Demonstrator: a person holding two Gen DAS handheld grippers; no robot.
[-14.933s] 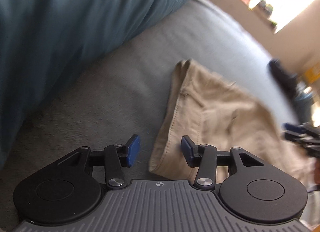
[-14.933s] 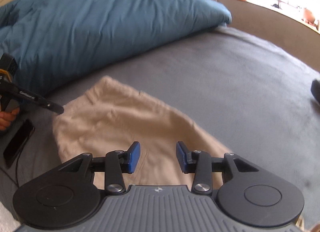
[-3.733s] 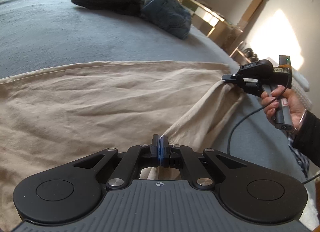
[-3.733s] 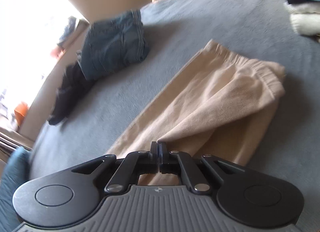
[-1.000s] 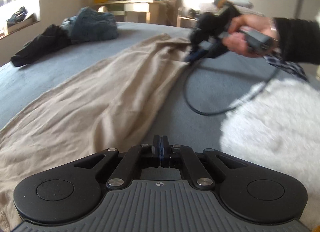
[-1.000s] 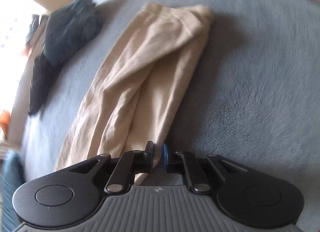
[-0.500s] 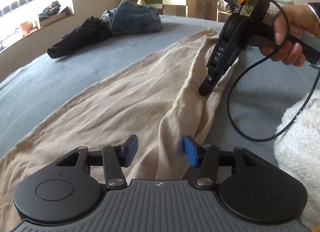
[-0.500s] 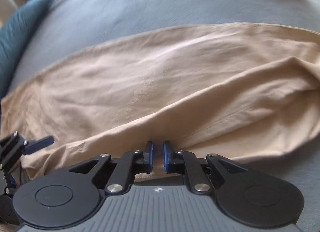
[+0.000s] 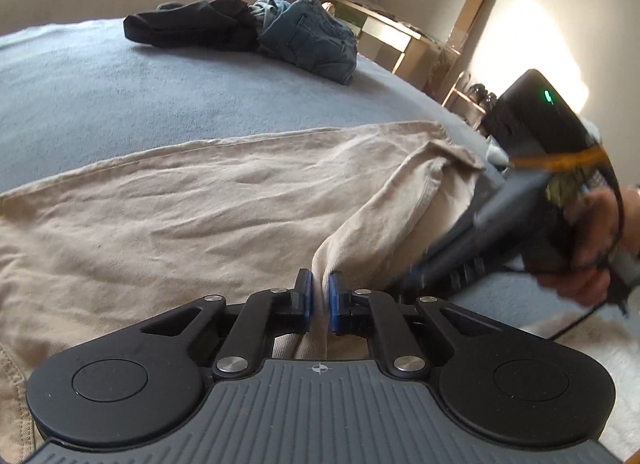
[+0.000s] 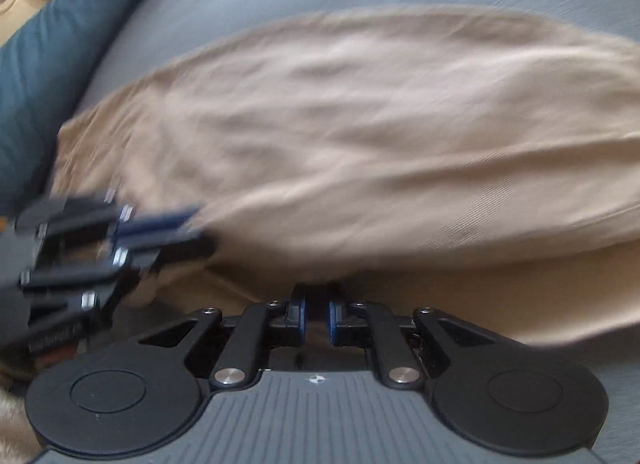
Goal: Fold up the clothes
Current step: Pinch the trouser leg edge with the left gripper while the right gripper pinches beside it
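Beige trousers [image 9: 200, 204] lie spread along the grey bed [image 9: 120, 84]. My left gripper [image 9: 319, 292] is closing its jaws on a raised fold at the near edge of the trousers, and the blue pads [image 9: 306, 296] pinch the cloth. Just right of it, a hand [image 9: 592, 248] holds my right gripper [image 9: 412, 274], blurred, with its tips at the same fold. In the right wrist view the right gripper [image 10: 318, 304] stands nearly shut, and the trousers' [image 10: 360, 124] ridge runs into its tips. The left gripper [image 10: 192, 224] shows blurred at the left.
A black garment [image 9: 192, 26] and blue jeans [image 9: 312, 44] lie heaped at the far side of the bed. Wooden furniture [image 9: 392, 44] stands beyond them. A teal pillow [image 10: 52, 64] lies by the trousers' end. A white fluffy cover [image 9: 600, 352] is at the near right.
My left gripper opened over the fold, then closed on it. The right gripper travelled along the trouser leg from the far end to just beside the left gripper.
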